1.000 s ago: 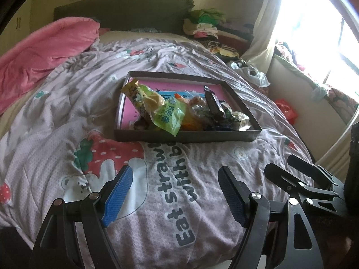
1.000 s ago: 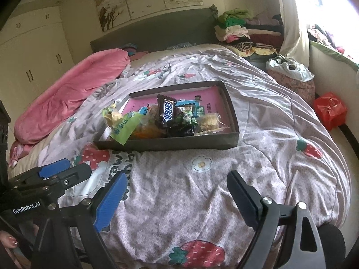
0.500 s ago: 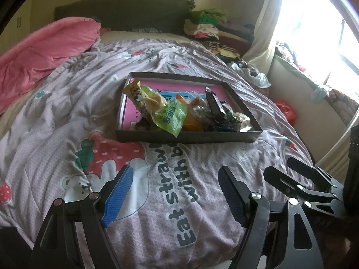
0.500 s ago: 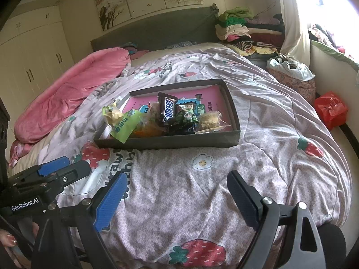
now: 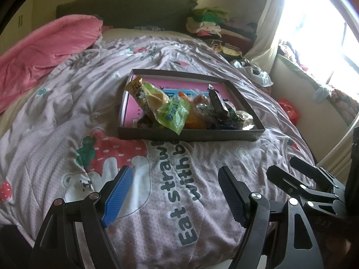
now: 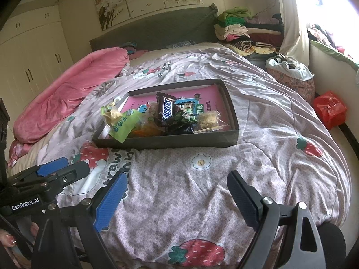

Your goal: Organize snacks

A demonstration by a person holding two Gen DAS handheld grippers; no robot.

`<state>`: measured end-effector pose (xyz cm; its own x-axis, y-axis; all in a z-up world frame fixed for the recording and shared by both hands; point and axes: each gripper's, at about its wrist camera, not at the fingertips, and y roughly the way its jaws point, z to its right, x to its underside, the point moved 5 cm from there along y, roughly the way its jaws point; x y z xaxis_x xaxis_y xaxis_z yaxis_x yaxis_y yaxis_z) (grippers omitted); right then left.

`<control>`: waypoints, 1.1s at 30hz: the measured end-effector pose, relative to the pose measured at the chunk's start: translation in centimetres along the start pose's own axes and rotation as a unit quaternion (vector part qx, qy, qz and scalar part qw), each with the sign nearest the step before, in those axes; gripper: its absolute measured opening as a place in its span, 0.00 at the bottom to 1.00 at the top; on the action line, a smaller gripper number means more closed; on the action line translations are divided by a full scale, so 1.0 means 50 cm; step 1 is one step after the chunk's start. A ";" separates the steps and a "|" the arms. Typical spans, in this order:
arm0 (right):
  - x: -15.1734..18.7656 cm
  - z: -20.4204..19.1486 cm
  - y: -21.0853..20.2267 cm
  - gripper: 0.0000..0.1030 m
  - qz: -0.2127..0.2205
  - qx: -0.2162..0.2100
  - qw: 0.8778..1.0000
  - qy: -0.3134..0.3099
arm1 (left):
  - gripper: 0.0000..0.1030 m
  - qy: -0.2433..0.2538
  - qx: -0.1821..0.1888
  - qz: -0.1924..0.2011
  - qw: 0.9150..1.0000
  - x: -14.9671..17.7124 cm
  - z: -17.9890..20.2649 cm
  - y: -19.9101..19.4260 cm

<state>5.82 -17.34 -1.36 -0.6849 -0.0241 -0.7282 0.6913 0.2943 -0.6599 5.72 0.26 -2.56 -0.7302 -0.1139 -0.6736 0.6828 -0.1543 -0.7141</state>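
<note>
A shallow dark box [image 5: 190, 135] [image 6: 166, 143] with a pink floor lies on the bed and holds a heap of snacks. A green packet [image 5: 174, 114] [image 6: 122, 125] hangs over its near wall. A Snickers bar [image 6: 167, 109] [image 5: 216, 104] leans upright in the pile, beside a dark green packet [image 6: 184, 116] and a clear bag of pale pieces [image 6: 209, 121]. My left gripper [image 5: 175, 174] hovers open over the quilt, well short of the box. My right gripper [image 6: 177, 180] is open too, with nothing between its fingers. Each gripper shows at the edge of the other's view.
The bed is covered by a lilac quilt [image 6: 269, 134] printed with strawberries. A pink duvet [image 6: 67, 94] is bunched at the left. Folded clothes [image 6: 235, 27] are stacked by the headboard. A red bag [image 6: 329, 109] lies on the floor at the right, below a bright window.
</note>
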 end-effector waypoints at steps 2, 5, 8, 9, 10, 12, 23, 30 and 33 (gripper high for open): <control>0.001 0.001 0.001 0.88 0.000 0.001 1.000 0.000 | 0.77 0.000 0.001 0.000 1.000 0.000 -0.001 0.000; 0.000 0.000 0.000 0.88 -0.001 0.001 1.000 0.000 | 0.77 0.000 -0.001 -0.001 1.000 0.001 -0.001 0.002; 0.001 0.001 0.001 0.88 -0.001 0.001 1.000 0.000 | 0.77 -0.001 -0.003 -0.003 1.000 0.003 -0.001 0.003; 0.001 0.001 0.001 0.88 -0.001 0.001 1.000 0.000 | 0.77 -0.002 -0.004 -0.003 1.000 0.004 -0.001 0.004; 0.001 0.001 0.001 0.88 -0.001 0.001 1.000 0.000 | 0.77 -0.002 -0.004 -0.004 1.000 0.004 -0.001 0.005; 0.001 0.001 0.001 0.88 -0.001 0.001 1.000 0.000 | 0.77 -0.001 -0.006 -0.005 1.000 0.005 -0.001 0.005; 0.002 0.005 0.002 0.88 0.000 0.001 1.000 0.000 | 0.77 -0.002 -0.008 -0.005 1.000 0.004 -0.001 0.005; 0.002 0.008 0.003 0.88 -0.001 0.004 1.000 0.001 | 0.77 -0.010 -0.015 -0.002 1.000 -0.002 -0.012 -0.004; -0.002 0.024 0.008 0.88 -0.002 0.008 1.000 0.005 | 0.77 -0.011 -0.009 0.006 1.000 -0.006 -0.012 -0.010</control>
<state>6.44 -18.37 -1.80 -0.6893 -0.0164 -0.7243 0.6925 0.2789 -0.6653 5.62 0.99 -2.11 -0.7222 -0.1376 -0.6779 0.6917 -0.1346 -0.7096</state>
